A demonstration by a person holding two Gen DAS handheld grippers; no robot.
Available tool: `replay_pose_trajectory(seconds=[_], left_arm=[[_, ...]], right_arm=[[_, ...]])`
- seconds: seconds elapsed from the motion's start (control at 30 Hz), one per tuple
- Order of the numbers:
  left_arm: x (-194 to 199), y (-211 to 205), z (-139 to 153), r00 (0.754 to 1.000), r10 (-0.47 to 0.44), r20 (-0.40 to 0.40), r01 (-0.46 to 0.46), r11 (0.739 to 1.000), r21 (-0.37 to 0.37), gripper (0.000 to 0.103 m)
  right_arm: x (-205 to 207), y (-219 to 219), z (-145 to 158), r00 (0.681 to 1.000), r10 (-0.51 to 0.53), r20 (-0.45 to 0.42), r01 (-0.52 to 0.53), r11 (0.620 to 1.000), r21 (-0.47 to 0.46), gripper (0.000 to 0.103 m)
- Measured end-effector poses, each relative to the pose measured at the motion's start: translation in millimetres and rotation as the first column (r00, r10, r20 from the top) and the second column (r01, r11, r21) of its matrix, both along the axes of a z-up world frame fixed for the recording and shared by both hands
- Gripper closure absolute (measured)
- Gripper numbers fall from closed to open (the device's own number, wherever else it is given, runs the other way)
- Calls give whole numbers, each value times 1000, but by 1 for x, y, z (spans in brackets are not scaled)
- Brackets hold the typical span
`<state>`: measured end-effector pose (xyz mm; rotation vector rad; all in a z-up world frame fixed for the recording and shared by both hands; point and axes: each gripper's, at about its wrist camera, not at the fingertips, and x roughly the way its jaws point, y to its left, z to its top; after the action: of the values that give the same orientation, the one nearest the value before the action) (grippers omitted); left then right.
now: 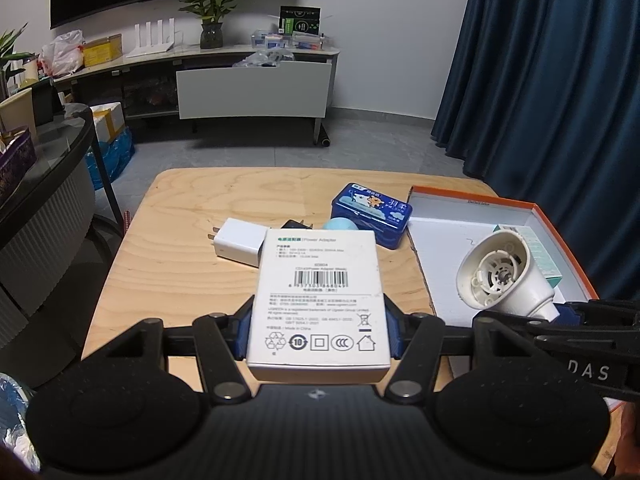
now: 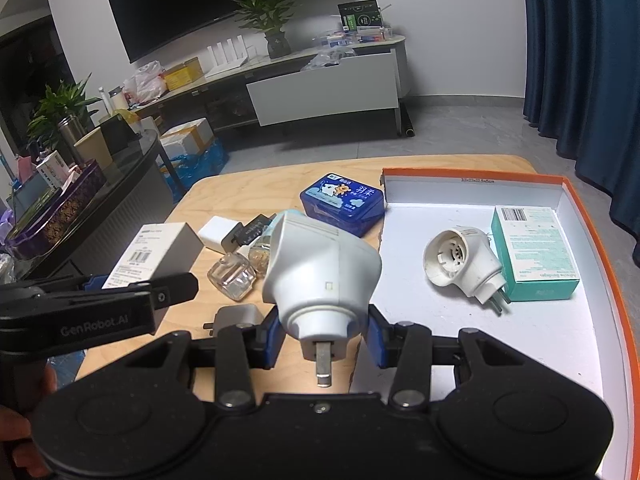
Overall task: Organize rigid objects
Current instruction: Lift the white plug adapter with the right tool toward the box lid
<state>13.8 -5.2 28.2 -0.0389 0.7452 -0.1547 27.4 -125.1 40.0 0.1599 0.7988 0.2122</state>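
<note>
1. Nearest the left wrist lens: left gripper (image 1: 319, 330), blue pads clamped on both long sides of a white power adapter box (image 1: 320, 300), barcode face up, lifted over the wooden table (image 1: 180, 280).
2. Nearest the right wrist lens: right gripper (image 2: 325, 336), pads pressed tight on the narrow plug end of a white plug-in device (image 2: 320, 272), metal prong pointing back toward the camera, wide end pointing away.
3. Held at the near left edge of the orange-rimmed tray (image 2: 600, 248), partly over the table, partly over the tray's white floor.
4. Inside the tray: a second white plug-in device (image 2: 464, 264) lying on its side, just beside a teal box (image 2: 536, 252) whose near corner it appears to touch.
5. On the table behind the held device: a blue tin (image 2: 342, 204) near the tray's left wall, a white charger (image 2: 218, 234), a black plug (image 2: 250, 232), a clear glass bottle (image 2: 232, 276) and a second small bottle (image 2: 259, 258) close together.
6. Below the bottles, near the right gripper: a grey plug block (image 2: 236, 316) flat on the wood.
7. Left gripper's black body seen at the left edge of the right wrist view, a hand (image 2: 20, 432) partly visible under it.
</note>
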Motion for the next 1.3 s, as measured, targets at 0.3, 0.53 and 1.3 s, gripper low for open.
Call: replay_pose_trajectory(seconds=[0.3, 0.53, 1.3], left_arm=[[0, -4, 0, 1000, -8, 1, 8, 1000, 2, 43], [0, -9, 0, 1000, -22, 2, 22, 1000, 1, 43], [-1, -33, -1, 997, -75, -2, 75, 997, 2, 43]], right_arm=[[-5, -8, 4, 1000, -24, 6, 24, 1000, -4, 52], [-7, -13, 6, 999, -40, 9, 40, 999, -9, 52], [-14, -33, 6, 995, -97, 9, 97, 995, 2, 52]])
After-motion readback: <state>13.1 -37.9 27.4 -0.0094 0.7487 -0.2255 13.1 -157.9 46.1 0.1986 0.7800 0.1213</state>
